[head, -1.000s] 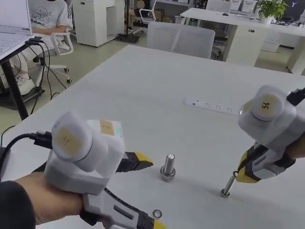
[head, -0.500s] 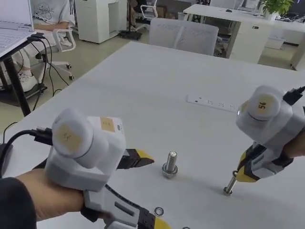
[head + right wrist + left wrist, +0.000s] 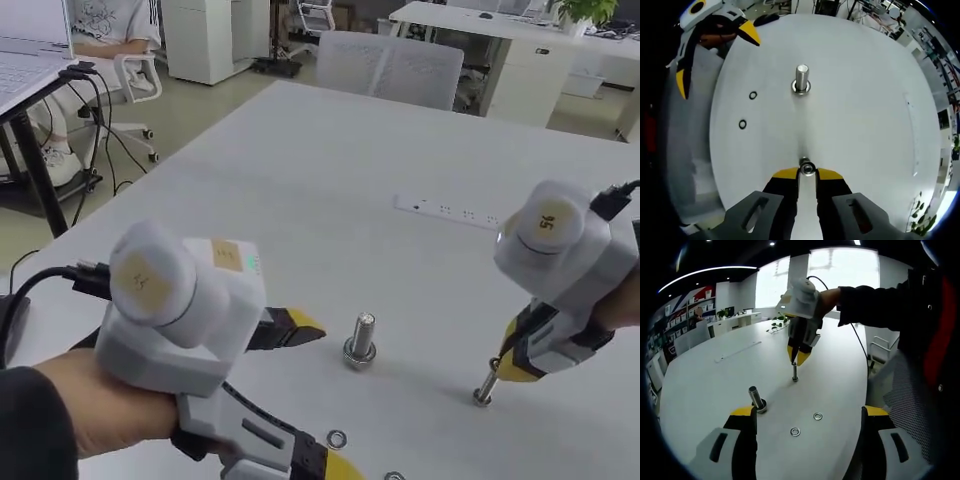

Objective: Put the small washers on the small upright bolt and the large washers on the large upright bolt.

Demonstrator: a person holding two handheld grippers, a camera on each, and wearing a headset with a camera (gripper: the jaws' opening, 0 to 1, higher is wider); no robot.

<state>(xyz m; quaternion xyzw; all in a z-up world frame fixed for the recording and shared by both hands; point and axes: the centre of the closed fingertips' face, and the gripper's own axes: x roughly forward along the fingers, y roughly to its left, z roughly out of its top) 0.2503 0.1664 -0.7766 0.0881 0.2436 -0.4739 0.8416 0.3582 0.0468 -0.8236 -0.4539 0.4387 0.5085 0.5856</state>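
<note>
Holds the left gripper (image 3: 320,395) low over the white table (image 3: 300,180), jaws spread wide and gripping nothing. Shows two loose washers (image 3: 795,431) flat on the table between those jaws, near the large upright bolt (image 3: 360,338). Sets the right gripper (image 3: 505,372) down on the small upright bolt (image 3: 484,388), well apart from the large one, jaws drawn close about a small round piece at the top; cannot tell whether washer or bolt tip. Shows a power strip (image 3: 447,213) farther back.
</note>
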